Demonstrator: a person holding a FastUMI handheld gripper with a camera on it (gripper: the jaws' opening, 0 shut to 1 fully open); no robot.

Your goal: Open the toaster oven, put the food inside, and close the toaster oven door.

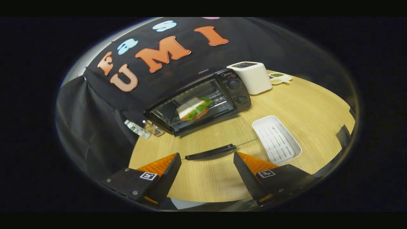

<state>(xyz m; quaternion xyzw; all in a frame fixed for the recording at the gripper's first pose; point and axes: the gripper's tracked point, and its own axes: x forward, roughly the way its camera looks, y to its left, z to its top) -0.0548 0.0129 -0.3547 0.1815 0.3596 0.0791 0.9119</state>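
Toaster oven [203, 101] is sitting on the counter [305, 108] well beyond the tongs [207, 165], its glass door [219, 140] lying open, handle just ahead of them. Sandwich [193, 108] is resting inside already. Tongs are gaping apart, gripping nothing; shutting the door is remaining, I judge.

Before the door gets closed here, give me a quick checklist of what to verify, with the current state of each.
1. Sandwich inside the toaster oven: ok.
2. Door folded down flat, glass toward the gripper: ok, still to close.
3. Door handle just ahead of the fingers, unobstructed: ok.
4. Gripper open and holding nothing: ok.
5. White tray clear of the door's swing: ok, it lies beside it.
6. Sandwich fully behind the door line: cannot tell.
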